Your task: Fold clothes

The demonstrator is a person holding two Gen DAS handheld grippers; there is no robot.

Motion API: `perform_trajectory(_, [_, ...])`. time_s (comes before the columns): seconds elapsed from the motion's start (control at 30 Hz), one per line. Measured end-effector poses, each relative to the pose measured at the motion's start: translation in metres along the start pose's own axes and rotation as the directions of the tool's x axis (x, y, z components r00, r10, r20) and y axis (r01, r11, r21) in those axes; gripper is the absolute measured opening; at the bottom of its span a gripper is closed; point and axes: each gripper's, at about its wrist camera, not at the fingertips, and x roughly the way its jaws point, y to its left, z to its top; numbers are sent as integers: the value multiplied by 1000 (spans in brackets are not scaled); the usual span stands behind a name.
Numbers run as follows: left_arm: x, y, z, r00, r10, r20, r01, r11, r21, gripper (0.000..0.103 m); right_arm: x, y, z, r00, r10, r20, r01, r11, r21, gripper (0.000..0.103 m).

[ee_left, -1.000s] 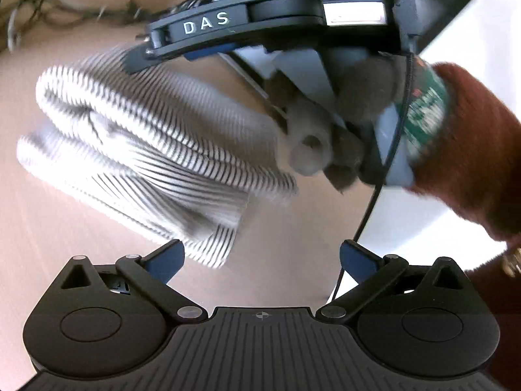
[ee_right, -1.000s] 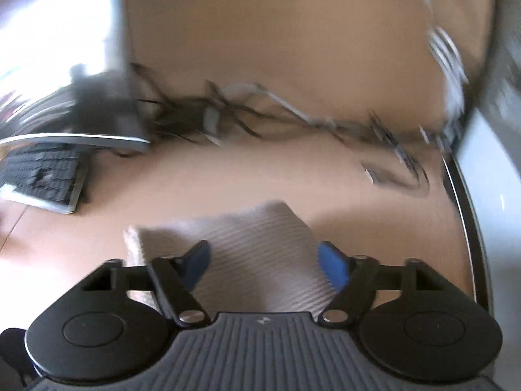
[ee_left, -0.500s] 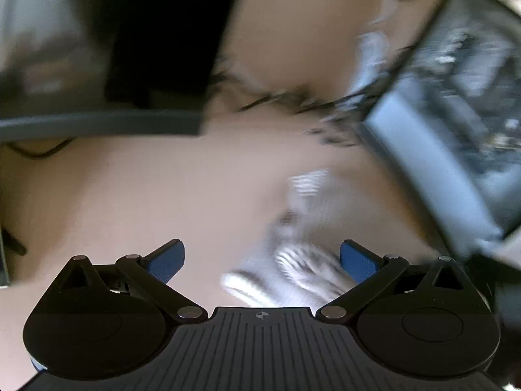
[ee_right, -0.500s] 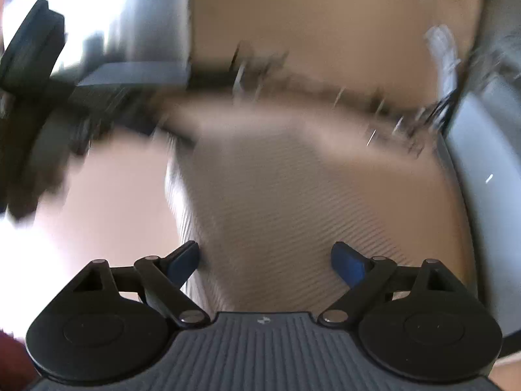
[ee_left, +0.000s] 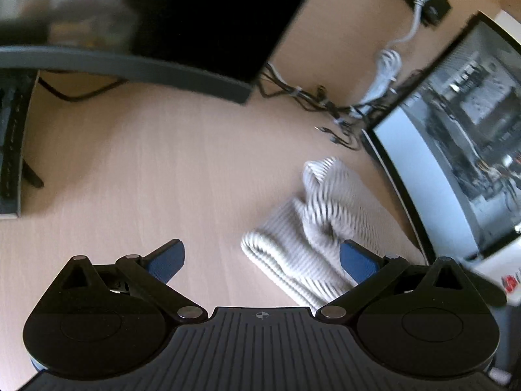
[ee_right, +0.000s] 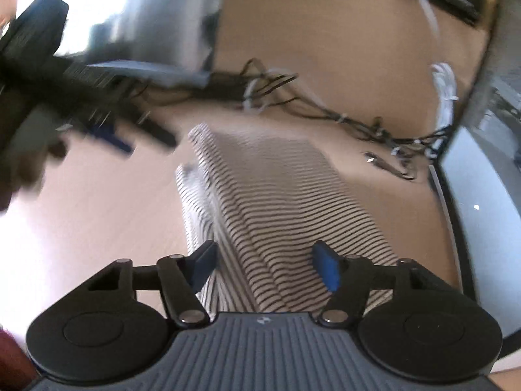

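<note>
Your right tool [ee_right: 263,267] has its blue pads part-way apart and has just been closing, with the folded black-and-white striped knit garment [ee_right: 280,202] lying between them; the pads do not yet look pressed onto the cloth, so treat it as not gripped. Ahead of this tool the bundle runs away from you, a looser under-layer showing along its left edge. If you close now, you may pinch only the top ply, and the lift would peel the fold open. Your left tool [ee_left: 260,260] stands wide and empty over the pale wooden surface [ee_left: 162,169], the same garment [ee_left: 312,238] just off its right pad and partly behind it. Sweeping that tool rightward could drag the rolled end and undo the stack. Beyond the garment, farther forward of both tools, a tangle of black and white cables [ee_right: 325,110] lies on the surface, and a glass-sided computer case [ee_left: 456,150] stands close on the right; pushing the bundle forward or right risks snagging the cords or knocking the case.
</note>
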Motion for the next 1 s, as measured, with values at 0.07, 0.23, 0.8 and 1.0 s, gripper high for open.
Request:
perform_trajectory(0.07, [1, 1, -8, 999, -35, -8, 34, 998, -45, 103, 3, 3, 1, 1000, -10, -1, 10, 1000, -10, 64])
perform_trajectory(0.23, [6, 2, -25, 988, -146, -41, 137, 976, -167, 82, 16, 32, -13, 995, -100, -20, 94, 974, -206, 68])
perform_trajectory(0.8, [41, -36, -43, 941, -310, -137, 304, 951, -64, 23, -35, -11, 58, 989, 136, 56, -139, 989, 55, 20])
perform_trajectory(1.0, [44, -38, -48, 944, -291, -156, 290, 957, -29, 18, -11, -4, 36, 978, 195, -80, -196, 981, -3, 20])
